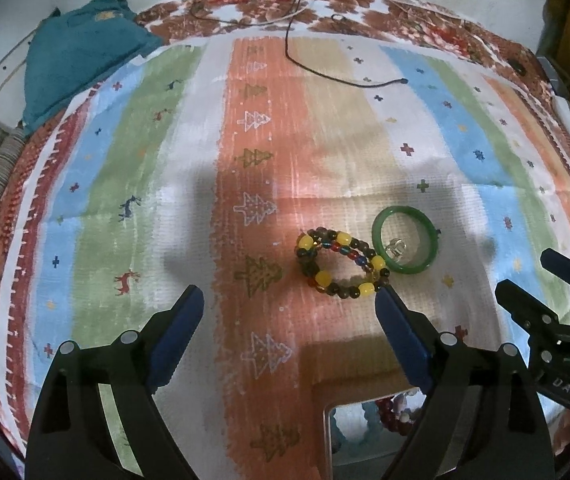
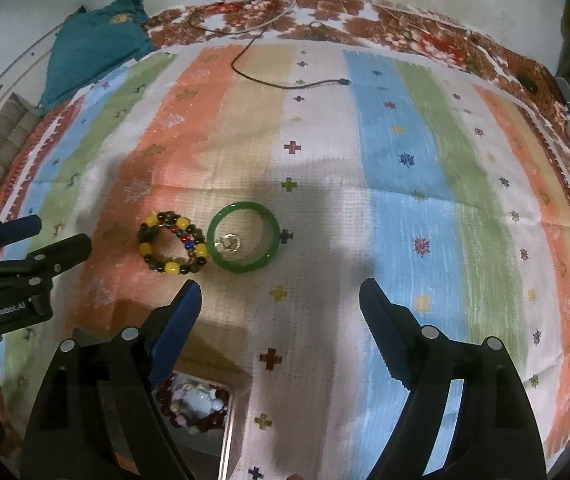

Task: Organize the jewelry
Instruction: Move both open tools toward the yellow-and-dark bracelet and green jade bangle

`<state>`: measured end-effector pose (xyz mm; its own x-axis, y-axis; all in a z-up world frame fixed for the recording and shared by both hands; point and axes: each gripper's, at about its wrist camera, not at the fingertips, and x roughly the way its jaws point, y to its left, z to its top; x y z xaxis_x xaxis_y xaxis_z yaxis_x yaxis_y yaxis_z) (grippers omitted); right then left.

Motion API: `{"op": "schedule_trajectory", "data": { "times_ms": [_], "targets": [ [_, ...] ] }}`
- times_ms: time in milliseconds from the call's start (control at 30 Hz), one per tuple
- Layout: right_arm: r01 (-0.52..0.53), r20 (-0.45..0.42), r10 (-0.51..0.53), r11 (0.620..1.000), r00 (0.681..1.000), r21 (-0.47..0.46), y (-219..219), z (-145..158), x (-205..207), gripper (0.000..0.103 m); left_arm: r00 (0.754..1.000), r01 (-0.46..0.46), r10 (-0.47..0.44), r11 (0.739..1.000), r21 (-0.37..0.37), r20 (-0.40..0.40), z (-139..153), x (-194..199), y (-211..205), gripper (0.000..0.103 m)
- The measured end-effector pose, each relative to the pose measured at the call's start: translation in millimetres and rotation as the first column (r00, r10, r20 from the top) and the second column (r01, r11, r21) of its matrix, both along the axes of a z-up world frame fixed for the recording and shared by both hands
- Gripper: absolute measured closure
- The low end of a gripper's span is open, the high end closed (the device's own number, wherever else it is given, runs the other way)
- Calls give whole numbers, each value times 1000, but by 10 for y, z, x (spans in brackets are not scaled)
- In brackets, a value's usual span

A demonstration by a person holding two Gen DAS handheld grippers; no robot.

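Note:
A beaded bracelet [image 1: 339, 266] with yellow and dark beads lies on the striped cloth [image 1: 165, 184], touching a green bangle [image 1: 405, 240] with a small clear ring [image 1: 396, 249] inside it. My left gripper [image 1: 289, 298] is open and empty, its right fingertip just before the beaded bracelet. In the right wrist view the beaded bracelet [image 2: 174, 248], the bangle [image 2: 244, 242] and the ring [image 2: 230, 243] lie ahead and left of my open, empty right gripper [image 2: 279, 292]. A box [image 2: 227, 432] below it holds red and pale bead bracelets [image 2: 193, 402].
A teal cloth [image 1: 81, 56] lies at the back left. A black cable [image 1: 325, 76] runs across the far cloth. The box [image 1: 327, 436] sits at the near edge. The right gripper [image 1: 541, 276] shows at the right; the left gripper [image 2: 51, 238] shows at the left.

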<state>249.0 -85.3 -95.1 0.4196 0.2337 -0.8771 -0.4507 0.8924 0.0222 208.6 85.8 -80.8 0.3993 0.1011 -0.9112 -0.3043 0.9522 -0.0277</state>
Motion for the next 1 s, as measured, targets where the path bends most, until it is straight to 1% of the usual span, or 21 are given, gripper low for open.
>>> {"op": "schedule_trajectory", "data": {
  "times_ms": [200, 367, 567, 633, 733, 767, 867, 933, 1000],
  "targets": [
    [11, -17, -11, 1000, 1000, -15, 20, -114, 136, 22, 1000, 12, -12, 1000, -12, -21, -75, 65, -21, 19],
    [9, -24, -9, 1000, 1000, -19, 63, -176, 209, 21, 999, 14, -14, 1000, -21, -43, -165, 145, 13, 25],
    [3, -28, -3, 999, 1000, -33, 119, -240, 272, 21, 998, 25, -26, 1000, -19, -51, -295, 260, 60, 29],
    [4, -30, -5, 999, 1000, -41, 130, -274, 303, 21, 998, 22, -23, 999, -26, -62, -353, 304, 85, 33],
    [6, -39, -8, 999, 999, -48, 145, -326, 344, 21, 997, 19, -21, 999, -32, -73, -416, 354, 115, 36],
    [7, -44, -9, 999, 999, -50, 151, -348, 365, 21, 997, 19, -21, 999, -34, -75, -430, 366, 124, 38],
    [22, -22, -23, 999, 999, -48, 149, -352, 400, 22, 996, 22, -25, 999, -41, -83, -468, 409, 143, 42],
    [11, -36, -12, 999, 999, -47, 172, -390, 429, 22, 996, 28, -31, 999, -40, -85, -484, 432, 147, 43],
    [4, -42, -6, 998, 999, -55, 198, -426, 451, 22, 995, 34, -37, 999, -40, -90, -508, 458, 155, 46]
  ]
}}
